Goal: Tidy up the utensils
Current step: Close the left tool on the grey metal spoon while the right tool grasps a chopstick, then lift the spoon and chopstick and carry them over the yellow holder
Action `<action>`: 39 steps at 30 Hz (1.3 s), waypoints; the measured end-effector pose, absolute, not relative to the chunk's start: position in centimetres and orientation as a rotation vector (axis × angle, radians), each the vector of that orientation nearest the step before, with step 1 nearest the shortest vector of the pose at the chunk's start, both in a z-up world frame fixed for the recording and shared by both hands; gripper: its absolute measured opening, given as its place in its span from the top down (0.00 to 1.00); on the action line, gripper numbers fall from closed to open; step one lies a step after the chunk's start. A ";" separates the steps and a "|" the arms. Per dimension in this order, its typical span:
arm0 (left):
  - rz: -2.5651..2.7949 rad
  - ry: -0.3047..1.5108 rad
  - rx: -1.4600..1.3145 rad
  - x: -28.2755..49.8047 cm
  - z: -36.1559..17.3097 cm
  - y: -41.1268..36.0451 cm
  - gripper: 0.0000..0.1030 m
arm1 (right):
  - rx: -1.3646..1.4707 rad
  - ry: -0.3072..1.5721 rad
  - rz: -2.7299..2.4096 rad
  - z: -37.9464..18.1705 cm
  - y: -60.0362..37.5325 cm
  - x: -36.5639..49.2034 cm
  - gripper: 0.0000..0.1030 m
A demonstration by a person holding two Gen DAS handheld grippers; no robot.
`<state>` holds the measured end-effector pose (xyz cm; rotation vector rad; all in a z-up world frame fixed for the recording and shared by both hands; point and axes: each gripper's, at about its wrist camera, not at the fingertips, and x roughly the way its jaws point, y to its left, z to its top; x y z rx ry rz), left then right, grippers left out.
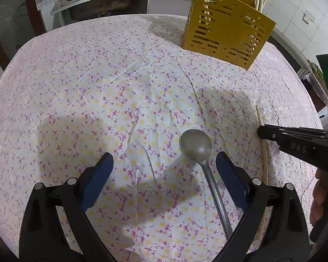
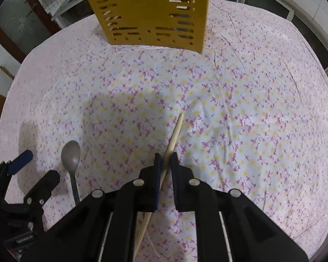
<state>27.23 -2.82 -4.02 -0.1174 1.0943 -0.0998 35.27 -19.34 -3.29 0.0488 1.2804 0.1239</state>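
right gripper (image 2: 166, 161) pinching chopstick (image 2: 175, 134) | left gripper (image 1: 164, 174) spread around spoon (image 1: 195, 142) | yellow holder (image 1: 227, 30) far, on tablecloth (image 1: 98, 76)

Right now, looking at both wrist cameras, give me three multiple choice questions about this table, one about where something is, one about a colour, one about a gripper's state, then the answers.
1. Where does the spoon lie?
A. Inside the holder
B. On the tablecloth between the left gripper's fingers
C. In the right gripper

2. What colour is the slotted utensil holder?
A. Yellow
B. Blue
C. White

3. What state is the right gripper in?
A. Wide open over the spoon
B. Shut on nothing
C. Shut on the wooden chopstick

Answers:
1. B: the spoon rests flat on the floral tablecloth, inside the left gripper's open span, near its right finger.
2. A: the holder's walls show yellow in both views.
3. C: the chopstick runs between the nearly closed pads in the right wrist view.
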 end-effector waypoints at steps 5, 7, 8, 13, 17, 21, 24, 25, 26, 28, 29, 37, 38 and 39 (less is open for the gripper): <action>-0.099 1.120 -0.133 27.5 -4.6 -3.3 0.14 | 0.033 1.242 0.132 -3.3 -19.0 35.3 0.93; -0.116 1.130 -0.140 27.6 -4.7 -4.0 0.20 | 0.050 1.232 0.111 -3.2 -20.0 35.7 0.94; -0.123 1.135 -0.142 27.7 -4.7 -4.3 0.22 | 0.062 1.234 0.112 -3.3 -20.4 35.8 0.94; -0.132 1.151 -0.161 28.1 -5.1 -6.1 0.39 | 0.071 1.224 0.114 -3.3 -20.6 35.9 0.94; -0.108 1.156 -0.143 28.9 -5.2 -6.7 0.50 | 0.077 1.217 0.119 -3.6 -20.3 36.2 0.94; -0.105 1.182 -0.070 29.9 -5.3 -7.3 0.50 | 0.086 1.216 0.123 -3.9 -20.9 36.2 0.94; -0.099 1.184 -0.020 30.2 -5.4 -7.7 0.59 | 0.086 1.212 0.126 -3.8 -22.1 35.2 0.94; -0.098 1.179 0.005 30.3 -5.4 -7.7 0.62 | 0.088 1.212 0.128 -3.8 -22.1 35.2 0.94; -0.102 1.180 0.012 30.6 -5.4 -7.9 0.64 | 0.090 1.212 0.128 -3.8 -22.2 35.2 0.94; -0.123 1.181 0.019 30.8 -5.3 -7.7 0.65 | 0.091 1.212 0.127 -3.8 -22.8 34.9 0.94; -0.135 1.181 0.017 30.9 -5.3 -7.5 0.65 | 0.086 1.211 0.125 -3.8 -22.7 34.9 0.94; -0.190 1.171 -0.021 31.4 -4.7 -6.3 0.66 | 0.099 1.185 0.129 -3.6 -23.3 33.9 0.94; -0.196 1.158 -0.021 31.4 -4.4 -6.1 0.66 | 0.102 1.176 0.131 -3.5 -23.4 33.8 0.94; -0.200 1.141 -0.018 31.4 -4.0 -5.8 0.66 | 0.105 1.170 0.132 -3.4 -23.6 33.7 0.94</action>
